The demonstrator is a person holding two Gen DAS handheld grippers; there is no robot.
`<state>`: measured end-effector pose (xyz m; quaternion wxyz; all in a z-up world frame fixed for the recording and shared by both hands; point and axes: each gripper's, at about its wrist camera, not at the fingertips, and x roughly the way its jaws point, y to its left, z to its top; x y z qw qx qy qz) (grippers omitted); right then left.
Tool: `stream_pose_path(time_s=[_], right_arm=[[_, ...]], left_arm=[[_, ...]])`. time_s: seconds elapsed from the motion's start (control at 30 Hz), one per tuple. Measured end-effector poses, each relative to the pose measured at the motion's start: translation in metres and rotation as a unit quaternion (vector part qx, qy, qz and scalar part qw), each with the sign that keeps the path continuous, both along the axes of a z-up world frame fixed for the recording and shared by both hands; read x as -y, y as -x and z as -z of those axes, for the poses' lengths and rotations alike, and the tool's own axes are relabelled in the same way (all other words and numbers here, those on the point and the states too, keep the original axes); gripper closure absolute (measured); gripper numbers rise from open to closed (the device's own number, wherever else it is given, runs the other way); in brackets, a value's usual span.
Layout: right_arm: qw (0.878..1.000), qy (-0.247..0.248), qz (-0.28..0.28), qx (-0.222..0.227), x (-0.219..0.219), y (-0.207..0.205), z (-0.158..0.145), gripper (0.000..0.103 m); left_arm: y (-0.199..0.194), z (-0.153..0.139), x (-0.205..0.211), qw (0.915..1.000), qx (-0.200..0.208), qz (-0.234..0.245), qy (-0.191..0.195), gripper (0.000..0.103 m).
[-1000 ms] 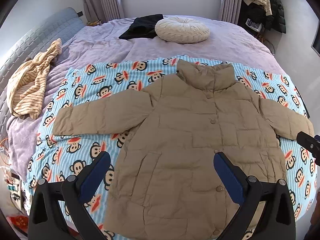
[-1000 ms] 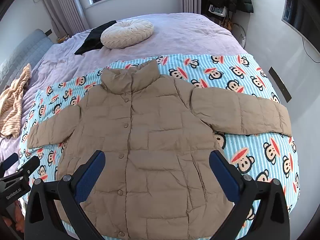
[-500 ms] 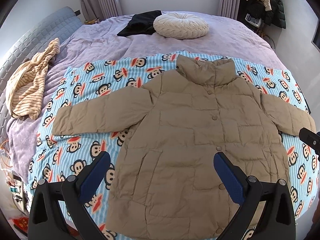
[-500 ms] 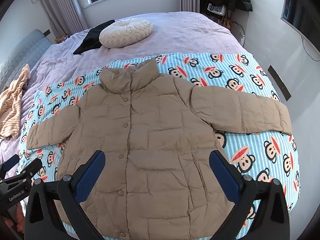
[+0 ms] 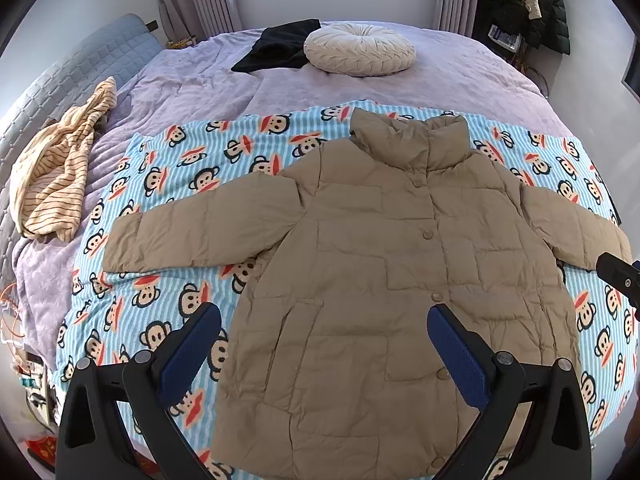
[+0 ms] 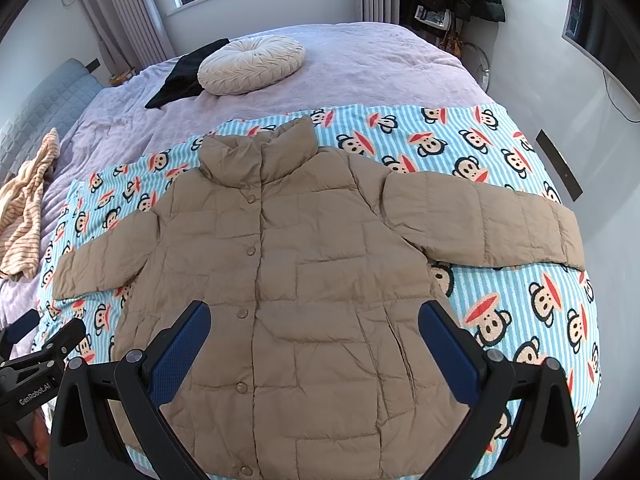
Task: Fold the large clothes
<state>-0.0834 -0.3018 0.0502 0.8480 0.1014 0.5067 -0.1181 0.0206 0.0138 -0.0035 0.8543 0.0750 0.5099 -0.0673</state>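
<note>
At my far left a crumpled cream-and-brown striped garment [image 5: 56, 172] lies on the quilted lilac bedspread [image 5: 460, 76]. My left gripper [image 5: 324, 344] hovers with its blue-padded fingers [image 5: 188, 356] spread wide, holding nothing, above the near hem. Under it lies the tan quilted puffer jacket [image 5: 384, 264], flat and face up on a soft blue-striped fleece blanket printed with cartoon monkey faces [image 5: 168, 168]. The jacket's long axis runs from hem near me to its stand-up collar [image 6: 256, 156] pointing away toward the window; both sleeves stretch straight out sideways, and a row of round snaps closes the front. My right gripper [image 6: 314, 340] hangs over the lower front, its fingers [image 6: 448, 352] likewise parted and empty. Beyond the collar sit a round pleated cream cushion [image 6: 252, 64] and a black cloth [image 6: 184, 76] beside it.
</note>
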Motion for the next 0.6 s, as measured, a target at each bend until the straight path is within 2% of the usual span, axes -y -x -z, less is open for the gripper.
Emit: stream_pose_path(time_s=[0.6], right_arm=[[1.0,0.001,0.001,0.0,-0.0029,-0.0026,-0.0014,0.0]], left_arm=[[0.0003,0.0023,-0.0031,1.0,0.003,0.0,0.0,0.0]])
